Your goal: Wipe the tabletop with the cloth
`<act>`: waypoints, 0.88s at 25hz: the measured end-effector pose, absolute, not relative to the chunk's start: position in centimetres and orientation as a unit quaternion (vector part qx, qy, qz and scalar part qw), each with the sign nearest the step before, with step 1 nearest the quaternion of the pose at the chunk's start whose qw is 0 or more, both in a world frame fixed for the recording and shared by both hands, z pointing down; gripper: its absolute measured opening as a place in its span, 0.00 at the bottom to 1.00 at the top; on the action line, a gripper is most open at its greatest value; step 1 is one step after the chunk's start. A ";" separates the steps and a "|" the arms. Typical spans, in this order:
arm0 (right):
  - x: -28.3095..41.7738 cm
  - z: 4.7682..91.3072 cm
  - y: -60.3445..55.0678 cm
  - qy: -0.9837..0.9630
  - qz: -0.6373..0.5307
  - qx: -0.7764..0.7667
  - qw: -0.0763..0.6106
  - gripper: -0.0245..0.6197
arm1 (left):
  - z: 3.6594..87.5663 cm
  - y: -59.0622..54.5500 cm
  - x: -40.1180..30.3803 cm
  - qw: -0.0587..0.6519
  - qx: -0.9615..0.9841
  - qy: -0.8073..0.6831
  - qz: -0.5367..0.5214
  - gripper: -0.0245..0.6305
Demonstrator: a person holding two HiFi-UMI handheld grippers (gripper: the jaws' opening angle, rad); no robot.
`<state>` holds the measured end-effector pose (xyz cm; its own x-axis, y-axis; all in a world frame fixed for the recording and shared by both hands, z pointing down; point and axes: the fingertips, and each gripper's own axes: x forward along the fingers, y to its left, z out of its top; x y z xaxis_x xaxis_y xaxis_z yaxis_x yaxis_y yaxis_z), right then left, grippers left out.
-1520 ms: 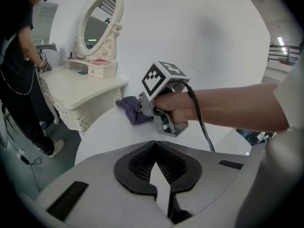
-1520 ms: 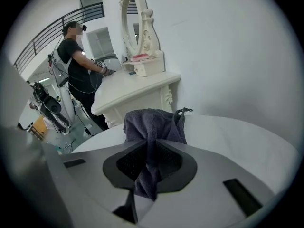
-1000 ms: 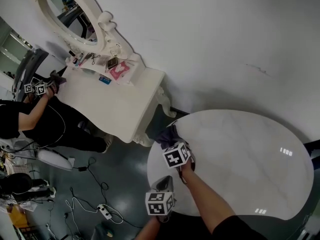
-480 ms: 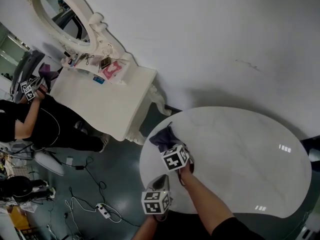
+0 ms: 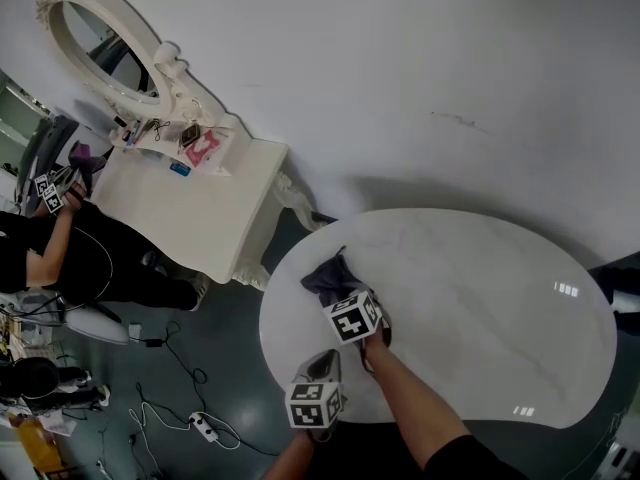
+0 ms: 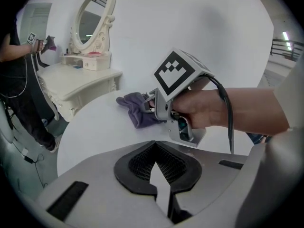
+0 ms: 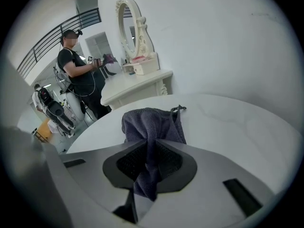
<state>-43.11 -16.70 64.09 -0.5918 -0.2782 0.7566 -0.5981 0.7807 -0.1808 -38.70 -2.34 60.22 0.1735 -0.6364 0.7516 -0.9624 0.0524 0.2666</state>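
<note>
**Cloth [image 7: 153, 123] pinched on the table [image 5: 480, 298], near its left rim**

Clamps the right gripper [image 7: 148, 148] on a bunched fold of the dark purple cloth, jaws pressed onto it, a tail hanging down between the pads. Leaves the rest in a crumpled heap touching the white marbled top, close to the table's left rim, a small loop showing at the heap's far corner. Holds the left gripper [image 6: 155, 144] at the table's near rim, just beside the right one, tips pressed together with nothing between them and only the white top showing through the gap lower down. Looks from there across the top at the right gripper's marked cube, the hand [image 6: 204, 109] round its handle and the cloth just past it. Beyond the table's left rim, on the dark floor [image 5: 230, 368]: a cream dresser [image 5: 190, 208] with an oval mirror [image 5: 100, 38] and small items along its back, apart from the table. Farther from the table than the dresser: another person [image 5: 40, 253] in black. Cables [image 5: 170, 408] on the floor off the table's near-left side. White wall [image 5: 400, 68] behind the table
</note>
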 end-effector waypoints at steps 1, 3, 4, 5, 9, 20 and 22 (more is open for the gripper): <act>-42.7 64.1 -16.7 -0.866 0.214 0.254 0.374 0.10 | 60.2 -2.3 -38.3 0.394 0.658 -0.606 0.208 0.04; -41.8 64.2 -16.6 -0.866 0.213 0.255 0.374 0.10 | 60.2 -2.2 -37.5 0.392 0.662 -0.603 0.211 0.04; -41.4 64.2 -16.6 -0.866 0.215 0.256 0.373 0.10 | 60.2 -2.2 -37.1 0.390 0.664 -0.602 0.212 0.04; -41.0 64.1 -16.5 -0.865 0.217 0.257 0.372 0.10 | 60.2 -2.1 -36.8 0.389 0.665 -0.601 0.213 0.04; -38.8 64.1 -16.5 -0.864 0.221 0.266 0.367 0.10 | 60.0 -2.3 -35.0 0.382 0.675 -0.593 0.218 0.04; -32.2 64.3 -16.2 -0.853 0.247 0.293 0.354 0.10 | 59.9 -1.7 -28.9 0.368 0.704 -0.557 0.241 0.04; -30.9 64.3 -16.2 -0.850 0.252 0.300 0.352 0.10 | 59.8 -1.7 -27.9 0.364 0.711 -0.550 0.245 0.04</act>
<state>-30.91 -16.22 64.33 -0.5719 -0.3325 0.7499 -0.6873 0.6933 -0.2167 -27.86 -1.69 59.84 0.2751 -0.6031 0.7487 -0.9600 -0.1303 0.2477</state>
